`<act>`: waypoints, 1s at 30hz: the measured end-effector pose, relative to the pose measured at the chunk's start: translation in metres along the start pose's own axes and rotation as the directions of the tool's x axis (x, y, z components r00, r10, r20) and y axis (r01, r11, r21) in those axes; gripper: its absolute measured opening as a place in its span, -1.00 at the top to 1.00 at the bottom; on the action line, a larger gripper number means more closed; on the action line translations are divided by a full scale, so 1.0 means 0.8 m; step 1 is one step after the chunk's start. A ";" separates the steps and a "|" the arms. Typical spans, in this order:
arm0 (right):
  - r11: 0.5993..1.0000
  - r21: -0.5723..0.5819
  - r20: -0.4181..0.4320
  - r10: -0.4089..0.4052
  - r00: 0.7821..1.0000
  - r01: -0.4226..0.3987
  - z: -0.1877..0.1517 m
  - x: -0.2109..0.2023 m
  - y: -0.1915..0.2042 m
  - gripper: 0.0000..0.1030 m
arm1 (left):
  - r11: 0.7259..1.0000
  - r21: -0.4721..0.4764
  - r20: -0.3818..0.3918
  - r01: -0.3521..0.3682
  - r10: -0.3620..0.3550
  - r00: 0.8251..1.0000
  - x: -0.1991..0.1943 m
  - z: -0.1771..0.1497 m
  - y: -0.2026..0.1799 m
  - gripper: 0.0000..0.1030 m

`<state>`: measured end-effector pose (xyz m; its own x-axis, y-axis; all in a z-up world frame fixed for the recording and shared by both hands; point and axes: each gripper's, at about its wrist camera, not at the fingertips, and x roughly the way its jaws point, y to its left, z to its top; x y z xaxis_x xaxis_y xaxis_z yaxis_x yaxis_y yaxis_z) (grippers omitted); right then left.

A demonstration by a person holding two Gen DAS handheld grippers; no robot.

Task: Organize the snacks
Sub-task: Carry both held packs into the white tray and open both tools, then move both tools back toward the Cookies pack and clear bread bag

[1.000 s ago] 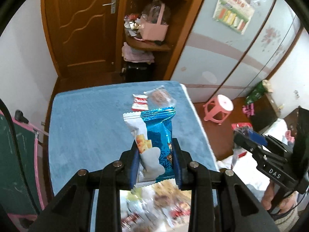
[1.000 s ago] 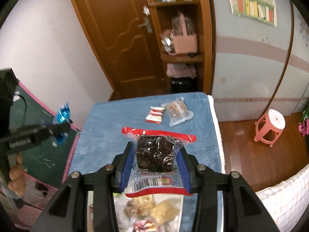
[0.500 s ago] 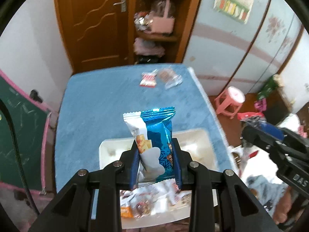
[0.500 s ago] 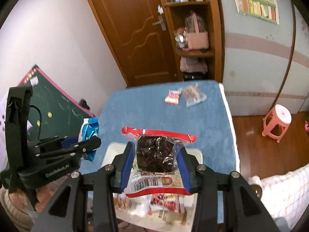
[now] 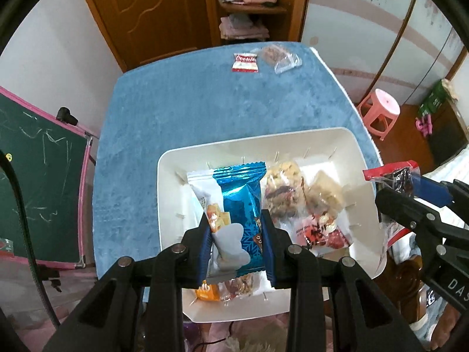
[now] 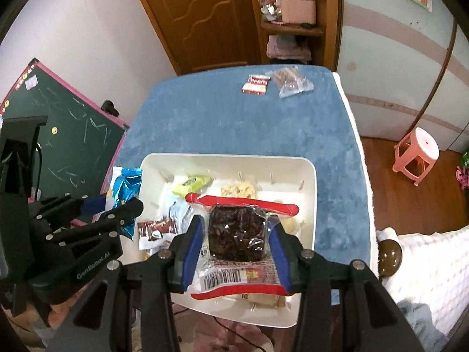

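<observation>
Left gripper (image 5: pixel 236 234): clamped on a blue snack packet (image 5: pixel 240 205), above the white bin (image 5: pixel 337 138).
Right gripper (image 6: pixel 236 243): jaws opening, dark dried-fruit pouch (image 6: pixel 237 231) between them, over the same bin.
Bin: holds mixed snack packs, near edge of the blue table (image 5: pixel 205 102).
Far end of table: red-and-white packet (image 5: pixel 245 63) beside a clear bag (image 5: pixel 280 57).
</observation>
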<state>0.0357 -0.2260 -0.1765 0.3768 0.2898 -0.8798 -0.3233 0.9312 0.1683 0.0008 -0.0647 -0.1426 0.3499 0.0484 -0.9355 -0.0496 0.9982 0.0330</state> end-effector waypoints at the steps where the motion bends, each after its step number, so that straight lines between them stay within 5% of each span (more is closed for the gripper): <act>1: 1.000 -0.002 -0.008 -0.012 1.000 0.012 -0.001 0.002 0.001 0.06 | 1.000 -0.002 -0.005 -0.002 0.002 1.000 0.001 0.000 0.000 0.39; 3: 1.000 0.001 -0.022 -0.022 1.000 0.022 0.000 0.006 0.003 -0.05 | 1.000 -0.007 -0.019 -0.003 0.003 1.000 0.004 -0.001 0.000 0.09; 5: 1.000 0.016 -0.028 -0.017 0.999 0.017 0.000 0.007 0.001 -0.17 | 1.000 -0.017 -0.013 -0.014 0.014 1.000 0.002 -0.003 0.001 -0.53; 30: 0.998 0.058 -0.028 0.010 1.000 -0.008 0.006 0.009 0.008 -0.21 | 0.999 -0.035 0.016 -0.023 0.024 1.000 -0.009 -0.006 0.014 -0.57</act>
<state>0.0405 -0.2172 -0.1796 0.3493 0.2924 -0.8902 -0.2753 0.9402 0.2008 -0.0065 -0.0543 -0.1369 0.3634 0.0725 -0.9288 -0.0905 0.9950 0.0423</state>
